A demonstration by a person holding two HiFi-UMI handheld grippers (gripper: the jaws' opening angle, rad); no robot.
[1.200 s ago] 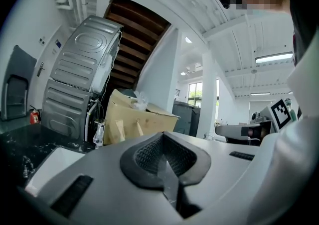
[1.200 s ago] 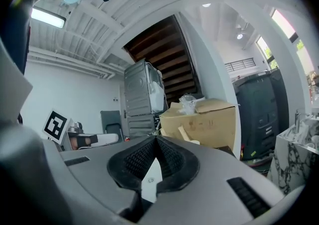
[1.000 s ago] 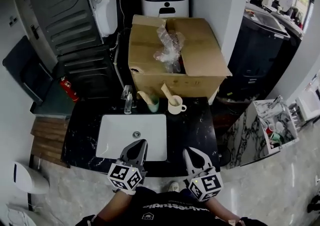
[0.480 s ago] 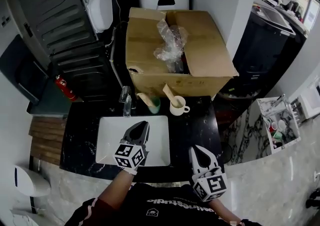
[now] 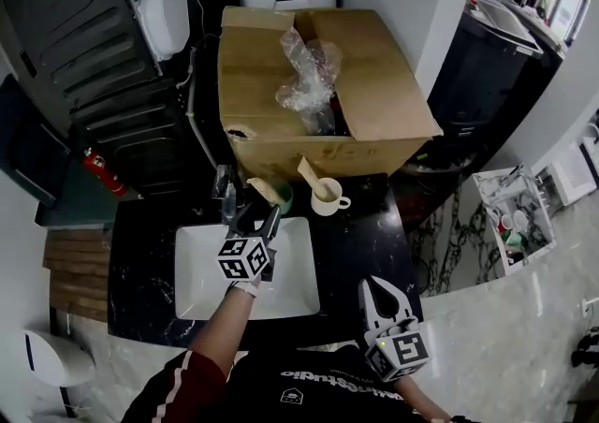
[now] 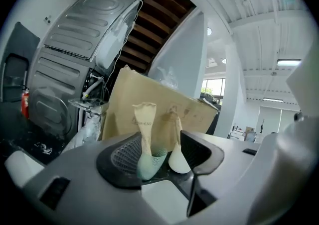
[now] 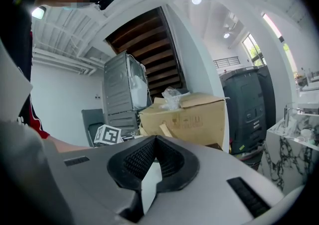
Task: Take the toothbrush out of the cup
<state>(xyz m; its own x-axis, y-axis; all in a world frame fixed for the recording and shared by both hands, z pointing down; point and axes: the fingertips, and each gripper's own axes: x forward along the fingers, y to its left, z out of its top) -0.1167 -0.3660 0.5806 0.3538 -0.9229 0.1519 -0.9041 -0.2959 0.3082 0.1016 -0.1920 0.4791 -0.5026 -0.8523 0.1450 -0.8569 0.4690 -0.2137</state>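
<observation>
A pale green cup (image 5: 284, 196) stands on the black counter behind the sink, with a beige toothbrush (image 5: 264, 189) leaning out of it to the left. Beside it stands a white mug (image 5: 328, 198) with another beige stick (image 5: 309, 172) in it. My left gripper (image 5: 255, 216) hovers over the sink's far edge, just short of the green cup. Its jaws are opening and nothing is between them. In the left gripper view the green cup (image 6: 148, 162) and toothbrush (image 6: 144, 125) show between the spread pads of that gripper (image 6: 159, 157), with the mug (image 6: 179, 161) to their right. My right gripper (image 5: 379, 289) (image 7: 155, 140) is shut and empty near the counter's front edge.
A white sink basin (image 5: 201, 273) with a faucet (image 5: 225, 189) is set in the black counter (image 5: 367, 236). An open cardboard box (image 5: 323, 84) with crumpled plastic stands right behind the cups. A dark machine (image 5: 94, 47) is at the left and a white rack (image 5: 513, 217) at the right.
My left gripper has moved forward across the sink towards the green cup, and its jaws have gone from shut to open. My right gripper drew back slightly and stays shut.
</observation>
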